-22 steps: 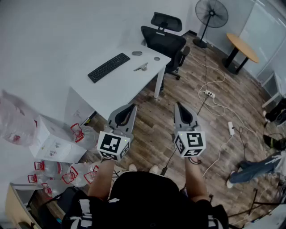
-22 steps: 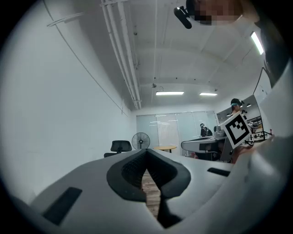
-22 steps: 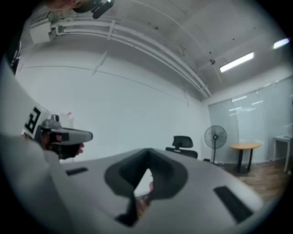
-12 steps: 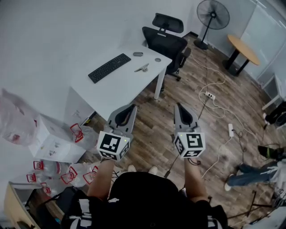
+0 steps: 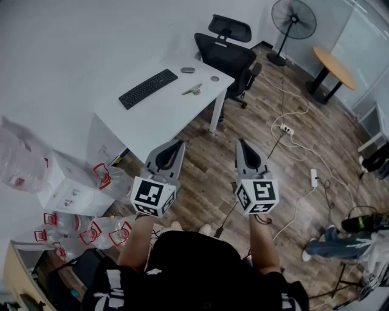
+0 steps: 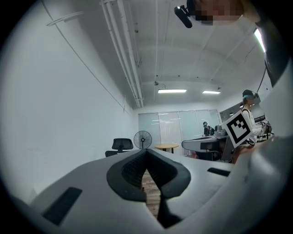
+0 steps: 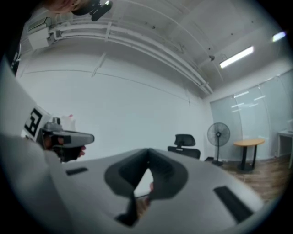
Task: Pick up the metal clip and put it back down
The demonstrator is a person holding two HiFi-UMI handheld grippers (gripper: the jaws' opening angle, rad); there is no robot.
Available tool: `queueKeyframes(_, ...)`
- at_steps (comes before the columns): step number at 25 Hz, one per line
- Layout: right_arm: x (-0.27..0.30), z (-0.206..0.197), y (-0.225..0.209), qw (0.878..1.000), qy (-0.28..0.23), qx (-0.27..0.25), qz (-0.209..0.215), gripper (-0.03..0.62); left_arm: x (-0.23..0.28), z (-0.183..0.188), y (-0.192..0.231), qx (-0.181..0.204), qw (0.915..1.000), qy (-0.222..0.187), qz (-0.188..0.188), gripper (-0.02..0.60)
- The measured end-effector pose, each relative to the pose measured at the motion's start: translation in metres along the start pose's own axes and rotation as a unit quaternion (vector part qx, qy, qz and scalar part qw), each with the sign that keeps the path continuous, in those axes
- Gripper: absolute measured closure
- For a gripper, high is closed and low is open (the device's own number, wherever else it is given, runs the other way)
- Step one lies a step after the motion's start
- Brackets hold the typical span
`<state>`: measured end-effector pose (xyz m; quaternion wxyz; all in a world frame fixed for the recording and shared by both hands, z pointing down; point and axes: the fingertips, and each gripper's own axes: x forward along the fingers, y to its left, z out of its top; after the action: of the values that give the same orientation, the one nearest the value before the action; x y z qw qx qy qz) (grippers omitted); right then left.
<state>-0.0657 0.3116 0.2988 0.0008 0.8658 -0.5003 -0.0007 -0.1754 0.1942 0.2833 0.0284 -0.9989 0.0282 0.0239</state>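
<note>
Metal clip (image 5: 192,91) is being shown by the head view alone, lying on the white desk (image 5: 164,121) between the keyboard (image 5: 148,90) and the black chair (image 5: 228,58), well apart from both grippers. The chair and the fan (image 6: 143,138) are being caught by the gripper views, where the left gripper (image 6: 146,151) and right gripper (image 7: 148,161) are each being seen with jaws closed together, empty.

Head view overhead, gripper views level — fan (image 5: 294,18) shared
</note>
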Motion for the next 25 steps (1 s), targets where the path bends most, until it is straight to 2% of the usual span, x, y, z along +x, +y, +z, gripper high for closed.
queueKeyframes(7,-0.008,-0.02,-0.021,1.0,0.014,0.005,0.019,0.56,0.01,-0.013,-0.026,0.008,0.9999,0.008,0.012,0.557)
queueKeyframes(13,-0.003,-0.036,-0.038,0.999,0.03,0.011,0.02,0.559,0.023,-0.024,-0.035,-0.004,0.9998,0.016,0.008,0.557)
queueKeyframes(19,0.024,-0.046,-0.045,0.999,0.04,0.008,0.025,0.56,0.049,-0.033,-0.017,-0.005,0.9998,0.014,0.01,0.557)
queueKeyframes(25,0.078,-0.055,-0.057,0.998,0.054,0.004,0.024,0.56,0.092,-0.044,0.022,-0.007,0.9998,0.016,0.011,0.557)
